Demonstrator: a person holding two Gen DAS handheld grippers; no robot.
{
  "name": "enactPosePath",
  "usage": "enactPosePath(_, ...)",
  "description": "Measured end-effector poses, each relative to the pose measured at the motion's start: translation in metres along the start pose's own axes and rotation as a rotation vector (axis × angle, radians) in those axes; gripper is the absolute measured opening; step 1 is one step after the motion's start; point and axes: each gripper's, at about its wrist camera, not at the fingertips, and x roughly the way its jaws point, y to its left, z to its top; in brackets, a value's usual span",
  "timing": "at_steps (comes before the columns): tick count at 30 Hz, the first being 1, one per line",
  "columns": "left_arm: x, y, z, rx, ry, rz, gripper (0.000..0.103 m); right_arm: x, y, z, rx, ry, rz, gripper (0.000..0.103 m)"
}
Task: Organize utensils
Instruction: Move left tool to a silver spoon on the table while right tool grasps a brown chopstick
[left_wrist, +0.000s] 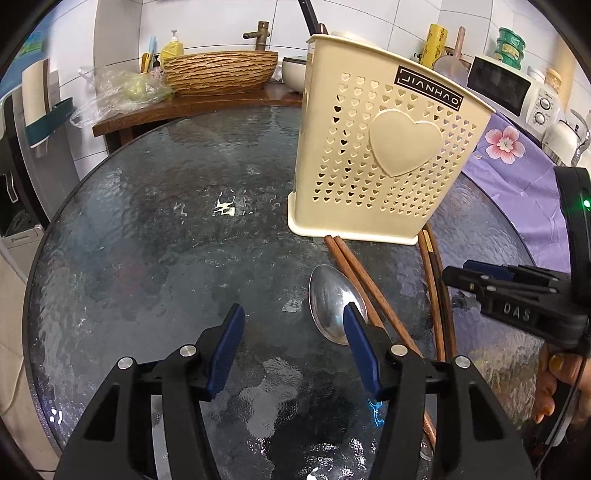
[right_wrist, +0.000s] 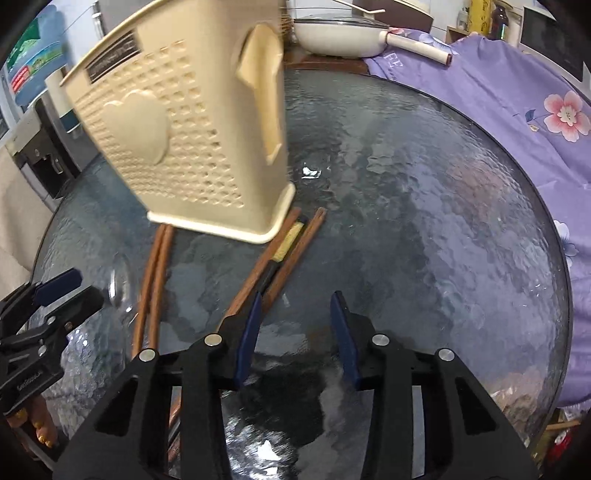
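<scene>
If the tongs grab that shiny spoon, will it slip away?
Probably a bit. The spoon looks like smooth polished metal lying flat on the glass table, so it may skate when nudged. It looks stiff, not bendy. The left tongs are open just above it.

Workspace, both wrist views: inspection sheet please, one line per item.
Surface: round textured glass table, bare patches reflective.
Job's things: cream utensil holder upright; metal spoon and wooden chopsticks lying flat in front of it; more chopsticks at its other corner.
Clutter: purple floral cloth over the table's far edge.
Grippers: left gripper open, empty, near the spoon; right gripper open, empty.
Cables: nothing seen.
Surroundings: woven basin, microwave, white pan.
</scene>
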Motion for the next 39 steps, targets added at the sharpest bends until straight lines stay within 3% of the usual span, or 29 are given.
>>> enactPosePath(2,0.0,0.001,0.0,0.0,0.0,-0.001,0.054,0.005,-0.011,0.007,0.027,0.008,0.009,0.039)
enactPosePath(4,-0.001,0.001,-0.001,-0.001,-0.001,-0.001,0.054,0.01,-0.017,0.014,0.063,0.036,0.07,0.035)
enactPosePath(6,0.0,0.001,0.0,-0.007,-0.002,-0.004,0.054,0.014,-0.015,0.021,0.05,0.046,0.062,0.028)
enactPosePath(13,0.001,0.001,-0.001,-0.008,0.001,-0.001,0.054,0.024,-0.016,0.039,0.074,0.041,-0.004,0.025)
enactPosePath(17,0.0,-0.004,-0.002,0.0,0.001,-0.009,0.054,0.029,-0.012,0.044,0.062,0.039,-0.011,0.018)
enactPosePath(27,0.003,-0.02,-0.004,0.052,0.015,0.011,0.054,0.01,-0.007,0.02,-0.057,0.045,0.019,0.008)
enactPosePath(35,0.009,-0.018,0.01,-0.038,0.014,-0.014,0.056,0.006,-0.011,0.014,-0.062,0.032,0.008,0.007)
enactPosePath(37,0.012,-0.022,0.012,-0.044,0.017,0.014,0.064,0.006,-0.013,0.014,-0.059,0.03,0.008,0.007)
enactPosePath(39,0.015,-0.026,0.014,-0.043,0.015,0.036,0.064,0.006,-0.013,0.013,-0.058,0.03,0.008,0.007)
